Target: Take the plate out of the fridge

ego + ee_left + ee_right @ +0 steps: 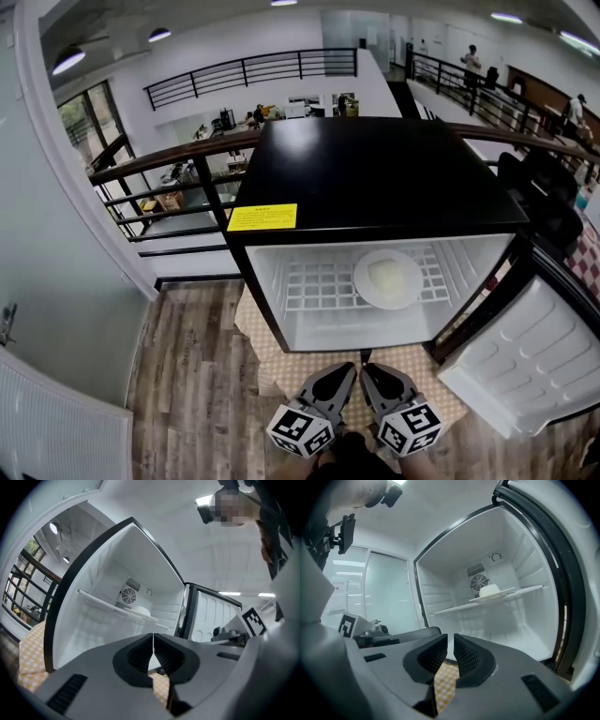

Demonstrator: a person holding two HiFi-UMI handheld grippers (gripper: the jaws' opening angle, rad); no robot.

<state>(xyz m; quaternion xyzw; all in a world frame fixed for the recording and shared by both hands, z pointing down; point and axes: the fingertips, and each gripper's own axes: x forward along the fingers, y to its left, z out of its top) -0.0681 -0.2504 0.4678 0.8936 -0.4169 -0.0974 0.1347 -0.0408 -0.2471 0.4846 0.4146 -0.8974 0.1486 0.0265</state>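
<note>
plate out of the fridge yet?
No, the plate sits on the shelf inside the open fridge.

A yellow label is sitting at the front left corner of the fridge top, its print showing too small to read. No other writing is showing.

Glossy black fridge top, smooth white plate, white wire shelf, wood-plank floor
</note>
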